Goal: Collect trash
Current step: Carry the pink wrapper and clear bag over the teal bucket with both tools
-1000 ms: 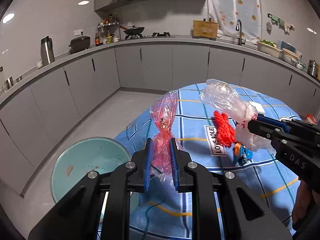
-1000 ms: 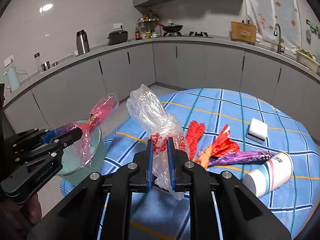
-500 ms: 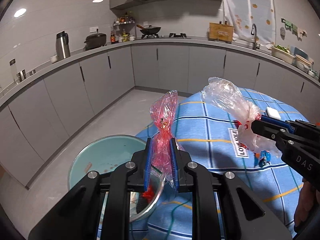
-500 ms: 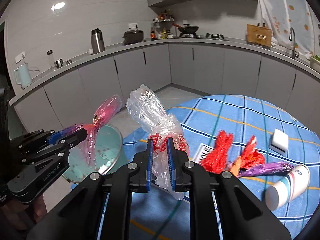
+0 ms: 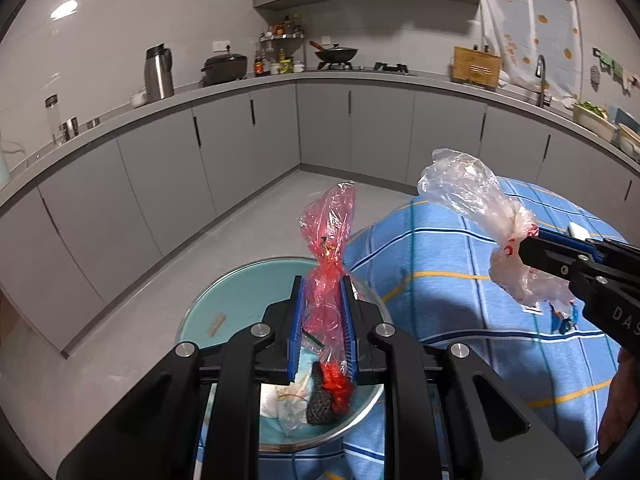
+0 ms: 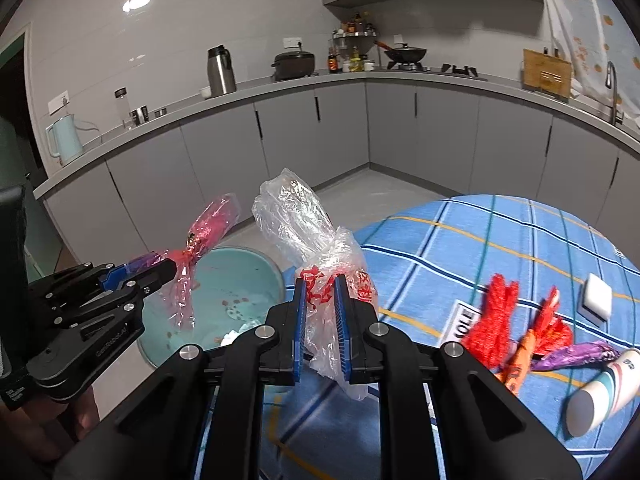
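Observation:
My left gripper [image 5: 322, 320] is shut on a crumpled pink plastic bag [image 5: 329, 240] and holds it above a teal basin [image 5: 240, 300] that has some trash in it. My right gripper [image 6: 320, 320] is shut on a clear plastic bag with red print [image 6: 308, 232] and holds it above the table's left edge. In the right wrist view the left gripper [image 6: 168, 270] with the pink bag [image 6: 200, 248] hangs over the basin [image 6: 240, 292]. In the left wrist view the right gripper [image 5: 524, 248] holds the clear bag [image 5: 472, 196] to the right.
A round table with a blue checked cloth [image 6: 500, 240] carries a red mesh bag [image 6: 494, 320], red, orange and purple wrappers [image 6: 552, 340], a paper cup [image 6: 600, 396] on its side and a white sponge [image 6: 596, 300]. Grey kitchen cabinets [image 5: 240, 160] curve behind.
Both grippers have moved left with their bags. The left gripper with the pink bag has come from over the table edge to above the basin, whose trash now shows.

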Demonstrator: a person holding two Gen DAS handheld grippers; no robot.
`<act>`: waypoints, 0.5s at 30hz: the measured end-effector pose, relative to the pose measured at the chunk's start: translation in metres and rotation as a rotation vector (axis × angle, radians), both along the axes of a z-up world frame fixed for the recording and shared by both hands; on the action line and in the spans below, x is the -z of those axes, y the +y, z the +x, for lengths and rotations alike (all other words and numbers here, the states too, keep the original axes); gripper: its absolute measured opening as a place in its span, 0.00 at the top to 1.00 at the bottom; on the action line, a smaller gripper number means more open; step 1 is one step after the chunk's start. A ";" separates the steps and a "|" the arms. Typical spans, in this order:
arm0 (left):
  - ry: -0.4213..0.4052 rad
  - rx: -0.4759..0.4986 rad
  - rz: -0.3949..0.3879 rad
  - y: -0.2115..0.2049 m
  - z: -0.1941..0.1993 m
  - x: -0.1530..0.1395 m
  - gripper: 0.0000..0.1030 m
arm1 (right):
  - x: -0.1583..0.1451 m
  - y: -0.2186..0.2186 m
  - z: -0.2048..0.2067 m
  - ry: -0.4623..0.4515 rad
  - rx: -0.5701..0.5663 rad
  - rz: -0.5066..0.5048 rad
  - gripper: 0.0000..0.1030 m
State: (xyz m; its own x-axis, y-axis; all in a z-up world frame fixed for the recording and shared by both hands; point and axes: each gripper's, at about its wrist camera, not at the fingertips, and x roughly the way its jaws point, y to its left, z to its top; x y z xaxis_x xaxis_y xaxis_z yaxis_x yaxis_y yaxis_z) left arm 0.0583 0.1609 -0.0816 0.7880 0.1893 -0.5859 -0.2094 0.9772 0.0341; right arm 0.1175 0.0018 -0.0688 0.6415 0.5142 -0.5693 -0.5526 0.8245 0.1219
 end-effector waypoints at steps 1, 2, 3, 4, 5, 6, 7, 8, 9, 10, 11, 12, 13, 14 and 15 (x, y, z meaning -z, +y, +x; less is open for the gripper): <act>0.002 -0.009 -0.001 0.004 0.000 0.001 0.83 | 0.000 0.004 0.000 0.001 -0.006 -0.001 0.86; 0.004 -0.018 -0.002 0.008 -0.001 0.002 0.83 | 0.000 0.010 0.000 0.003 -0.017 -0.002 0.86; 0.005 -0.024 -0.003 0.011 -0.002 0.003 0.83 | 0.001 0.013 -0.001 0.005 -0.023 -0.001 0.85; 0.006 -0.031 -0.003 0.014 -0.002 0.004 0.83 | 0.002 0.018 0.000 0.009 -0.032 -0.001 0.86; 0.007 -0.037 -0.003 0.018 -0.003 0.005 0.83 | 0.002 0.021 0.000 0.012 -0.039 -0.001 0.86; 0.009 -0.045 -0.005 0.021 -0.004 0.006 0.83 | 0.003 0.024 0.001 0.014 -0.044 0.000 0.86; 0.011 -0.053 -0.006 0.024 -0.004 0.007 0.83 | 0.004 0.027 0.001 0.017 -0.049 0.001 0.86; 0.013 -0.062 -0.009 0.028 -0.004 0.008 0.83 | 0.004 0.030 0.002 0.021 -0.056 0.002 0.86; 0.014 -0.067 -0.010 0.031 -0.005 0.009 0.83 | 0.005 0.034 0.003 0.024 -0.062 0.002 0.86; 0.018 -0.072 -0.009 0.033 -0.005 0.011 0.82 | 0.005 0.037 0.004 0.027 -0.067 0.003 0.86; 0.022 -0.078 -0.009 0.037 -0.005 0.013 0.82 | 0.006 0.041 0.004 0.032 -0.075 0.003 0.86; 0.026 -0.082 -0.012 0.039 -0.005 0.014 0.82 | 0.007 0.045 0.005 0.036 -0.083 0.004 0.86; 0.029 -0.087 -0.014 0.042 -0.006 0.016 0.82 | 0.008 0.047 0.006 0.039 -0.089 0.003 0.85; 0.031 -0.092 -0.016 0.044 -0.006 0.017 0.82 | 0.009 0.051 0.006 0.044 -0.098 0.003 0.85; 0.033 -0.097 -0.017 0.047 -0.006 0.019 0.82 | 0.010 0.055 0.006 0.047 -0.106 0.003 0.85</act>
